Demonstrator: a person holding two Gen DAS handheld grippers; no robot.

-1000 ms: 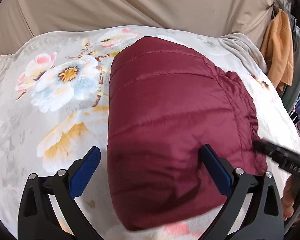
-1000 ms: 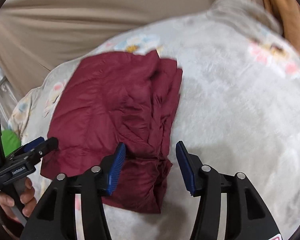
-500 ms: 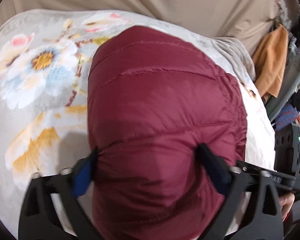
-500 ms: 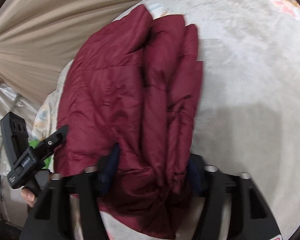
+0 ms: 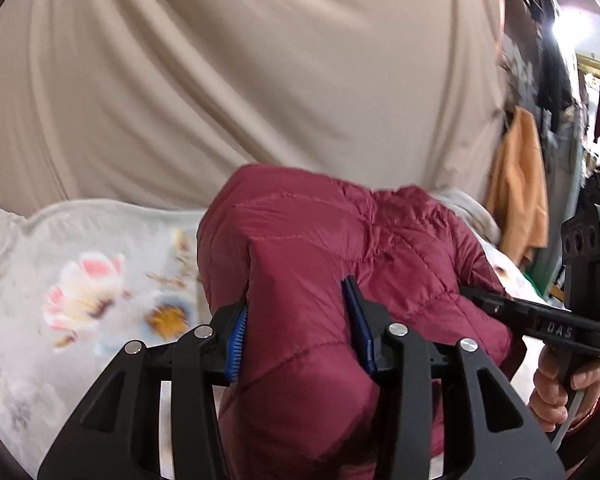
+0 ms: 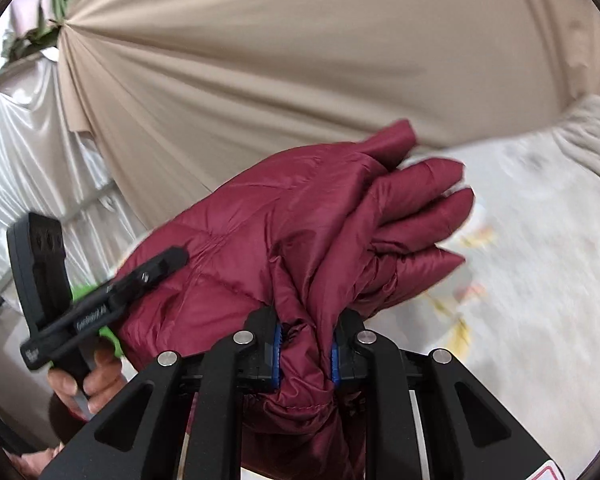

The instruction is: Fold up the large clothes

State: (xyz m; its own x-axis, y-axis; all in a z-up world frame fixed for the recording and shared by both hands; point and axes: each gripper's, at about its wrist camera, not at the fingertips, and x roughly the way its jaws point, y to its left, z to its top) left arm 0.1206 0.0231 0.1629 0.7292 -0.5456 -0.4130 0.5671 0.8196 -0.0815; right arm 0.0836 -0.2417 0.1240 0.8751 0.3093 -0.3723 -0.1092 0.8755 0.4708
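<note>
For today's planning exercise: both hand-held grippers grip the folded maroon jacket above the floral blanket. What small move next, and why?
Probably carry it level toward its resting spot: the left hand-held gripper and right hand-held gripper each pinch the maroon jacket, bundled above the floral blanket.

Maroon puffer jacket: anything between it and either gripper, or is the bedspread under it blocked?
Nothing visible. The left gripper and right gripper have just been closing and both pinch the maroon puffer jacket directly, fabric bunched between the pads. The floral bedspread beside it shows no other objects; the part beneath the jacket is hidden.
</note>
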